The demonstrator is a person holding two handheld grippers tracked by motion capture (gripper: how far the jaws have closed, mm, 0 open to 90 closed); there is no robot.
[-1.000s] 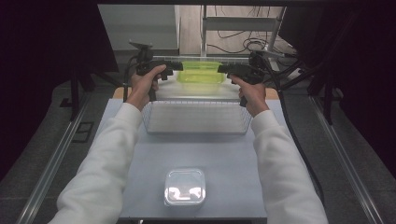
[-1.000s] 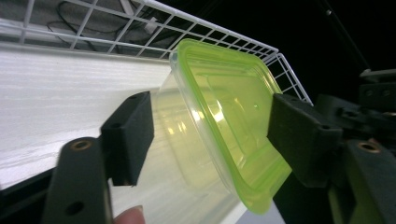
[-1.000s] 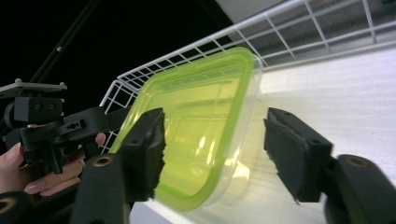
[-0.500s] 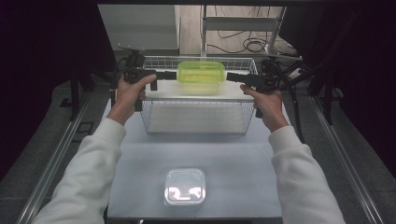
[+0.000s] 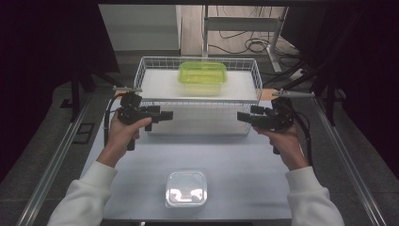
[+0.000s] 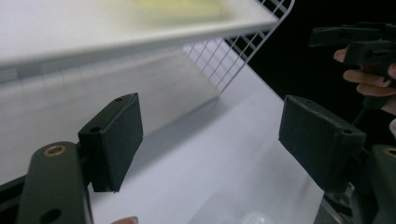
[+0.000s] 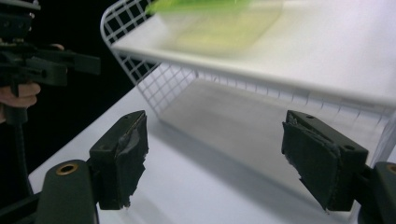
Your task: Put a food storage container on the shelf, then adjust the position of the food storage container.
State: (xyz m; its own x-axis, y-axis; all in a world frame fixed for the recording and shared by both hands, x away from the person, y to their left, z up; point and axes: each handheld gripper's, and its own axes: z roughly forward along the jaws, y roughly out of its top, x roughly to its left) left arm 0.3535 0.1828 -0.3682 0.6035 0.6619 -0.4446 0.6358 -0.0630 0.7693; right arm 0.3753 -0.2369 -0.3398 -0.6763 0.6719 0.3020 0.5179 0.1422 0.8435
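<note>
Green box [image 5: 202, 78]: sits in wire basket [image 5: 146, 70], released; a second ago both grippers flanked it.
Left gripper [image 5: 165, 115]: withdrawn to basket's near-left corner, jaws just opened wide, nothing between.
Right gripper [image 5: 242, 117]: withdrawn near-right, jaws opening, empty.
Clear box [image 5: 186, 189]: on table [image 5: 244, 160], near edge.
Judgement: placement done; clear box likely next.

The white wire basket [image 5: 197, 101] blocks the far table [image 5: 141, 188]; open surface lies between it and the clear lidded container [image 5: 186, 189] (near the front edge), with strips either side.
</note>
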